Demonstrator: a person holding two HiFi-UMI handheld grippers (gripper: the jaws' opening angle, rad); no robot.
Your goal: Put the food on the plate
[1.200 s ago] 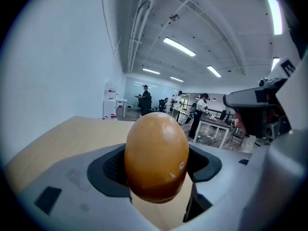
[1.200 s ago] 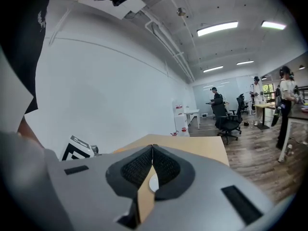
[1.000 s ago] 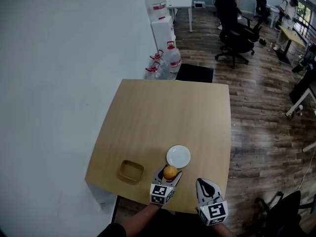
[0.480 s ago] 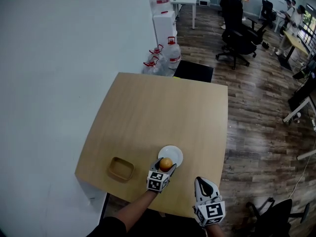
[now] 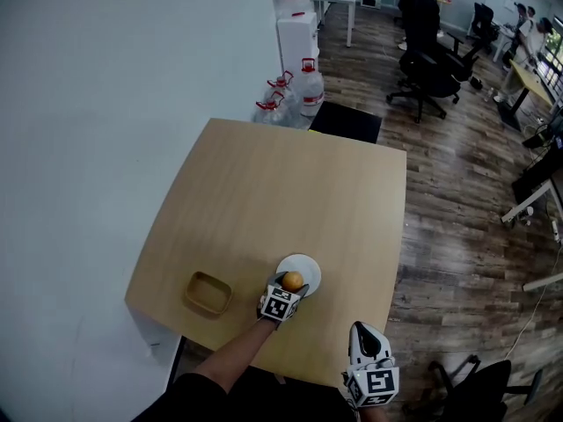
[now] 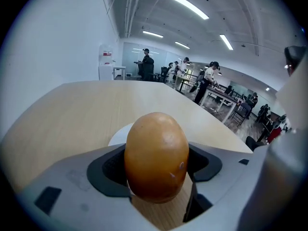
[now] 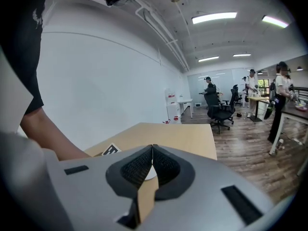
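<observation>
A white wall [image 5: 106, 104] runs along my left. Wood-plank floor [image 5: 449, 218] lies to my right, carrying black office chairs [image 5: 422, 86] and water jugs [image 5: 308, 90].

Bright, even indoor light comes from long ceiling strip lights [image 6: 190, 6]. The head view is sharp, and the table [image 5: 264, 192] shows no glare. Both gripper views are round fisheye pictures with black corners and lines that bend near the edges. Small pale glints sit on the food [image 6: 156, 155].
</observation>
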